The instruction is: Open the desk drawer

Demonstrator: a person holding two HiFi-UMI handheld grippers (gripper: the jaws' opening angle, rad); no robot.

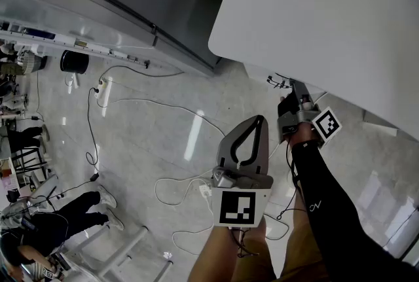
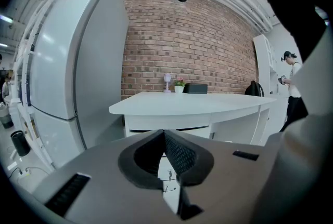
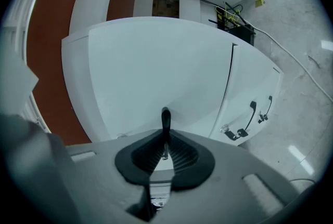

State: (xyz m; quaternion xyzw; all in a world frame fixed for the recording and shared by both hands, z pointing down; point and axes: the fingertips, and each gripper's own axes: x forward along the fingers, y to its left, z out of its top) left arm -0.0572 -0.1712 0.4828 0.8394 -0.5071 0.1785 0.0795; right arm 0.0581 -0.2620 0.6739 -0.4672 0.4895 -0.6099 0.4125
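Right tongs (image 3: 165, 134) clamped on the slim black bar handle (image 3: 165, 116) of the flat white drawer front (image 3: 156, 62), which sits directly beneath the rounded white tabletop (image 1: 314, 12). The handle stands between the ribbed black pads (image 3: 182, 153), its far end projecting beyond their tips. How far the drawer is drawn out cannot be told. Beside this front, across a narrow seam, a second white panel (image 3: 250, 82) carries two further black handles and a small metal key (image 3: 229, 130). In the head view the right tongs reach under the tabletop edge at the end of a dark-sleeved arm (image 1: 327, 195). Left tongs (image 2: 164, 134) are closed together on nothing, held in the air above the glossy grey floor (image 1: 163, 130) strewn with white cables (image 1: 177, 189), well apart from the tabletop and pointing towards it. A red brick wall (image 2: 182, 36) stands behind.
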